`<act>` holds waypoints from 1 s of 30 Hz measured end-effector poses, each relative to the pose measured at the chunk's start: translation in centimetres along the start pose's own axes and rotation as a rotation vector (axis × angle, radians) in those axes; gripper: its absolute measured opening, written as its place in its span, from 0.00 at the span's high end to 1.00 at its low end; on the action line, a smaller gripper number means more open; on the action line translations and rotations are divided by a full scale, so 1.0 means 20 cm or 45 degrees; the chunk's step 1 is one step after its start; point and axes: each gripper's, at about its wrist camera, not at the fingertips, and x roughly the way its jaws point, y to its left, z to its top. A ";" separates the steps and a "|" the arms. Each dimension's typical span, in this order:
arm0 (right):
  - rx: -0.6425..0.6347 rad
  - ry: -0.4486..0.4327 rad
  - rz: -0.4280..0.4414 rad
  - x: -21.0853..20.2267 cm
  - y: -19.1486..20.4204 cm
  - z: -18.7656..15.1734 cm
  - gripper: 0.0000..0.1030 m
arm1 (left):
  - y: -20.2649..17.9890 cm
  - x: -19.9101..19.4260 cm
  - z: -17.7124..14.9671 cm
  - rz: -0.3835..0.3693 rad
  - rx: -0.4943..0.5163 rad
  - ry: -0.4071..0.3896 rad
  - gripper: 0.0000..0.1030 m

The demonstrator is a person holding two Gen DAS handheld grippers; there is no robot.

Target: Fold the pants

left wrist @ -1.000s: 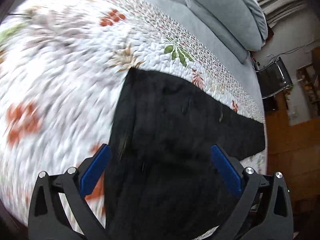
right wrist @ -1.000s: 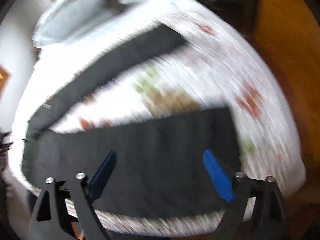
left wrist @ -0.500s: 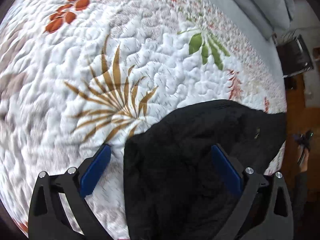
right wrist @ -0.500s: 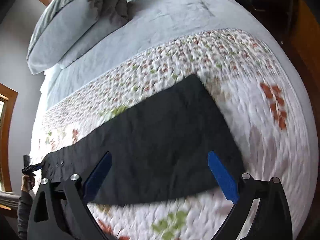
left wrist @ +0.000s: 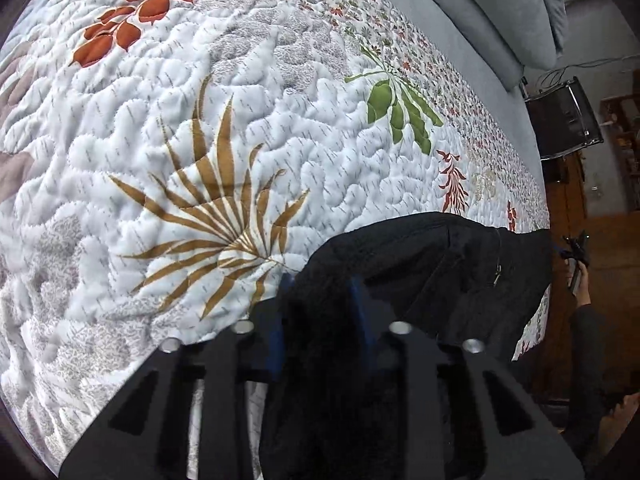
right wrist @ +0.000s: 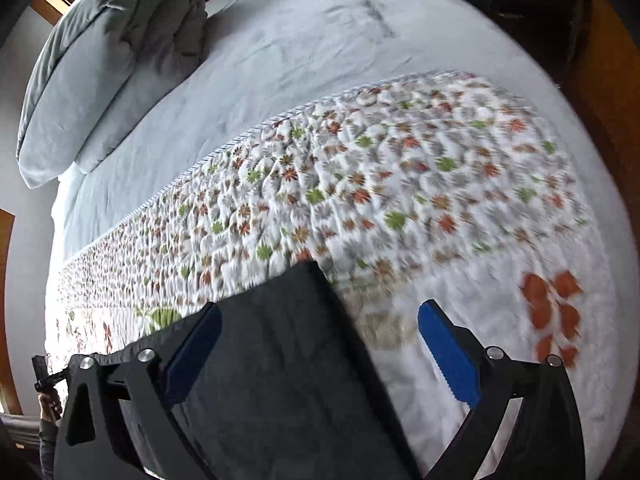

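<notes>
The black pants [left wrist: 440, 272] lie on a bed, on top of a white quilt [left wrist: 240, 120] with leaves and flowers on it. In the left wrist view, the left tool [left wrist: 320, 312] is closing on a bunched-up edge of the pants. The black cloth sits right between its two blue fingers [left wrist: 276, 336], and they squeeze it. A brown palm leaf print [left wrist: 216, 216] lies just beside the tool, and a green leaf print [left wrist: 396, 112] is farther away. A grey pillow [left wrist: 512, 8] rests at the far end of the bed.

In the right wrist view, the right tool [right wrist: 320, 344] is wide open and opening a tiny bit more. It hangs over one end of the pants [right wrist: 280, 340]. The corner of the cloth lies between the two blue fingers [right wrist: 448, 356], but they do not touch it. The left finger sits above the black cloth and the right finger sits above the quilt [right wrist: 400, 168]. A plain grey sheet [right wrist: 280, 48] and a grey pillow [right wrist: 100, 68] are farther up the bed.
</notes>
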 end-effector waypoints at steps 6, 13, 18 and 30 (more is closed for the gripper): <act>-0.102 0.093 -0.014 0.21 0.12 0.04 0.03 | 0.01 0.02 0.00 0.011 -0.036 -0.027 0.84; -0.180 0.068 0.148 0.09 0.19 -0.02 0.86 | -0.04 0.01 0.01 0.086 -0.007 -0.070 0.86; -0.207 0.006 0.125 -0.09 0.23 -0.06 0.90 | -0.07 -0.05 0.00 0.088 -0.017 -0.135 0.87; -0.169 -0.173 0.083 -0.46 0.15 -0.20 0.92 | -0.19 -0.22 -0.05 0.077 0.035 -0.247 0.87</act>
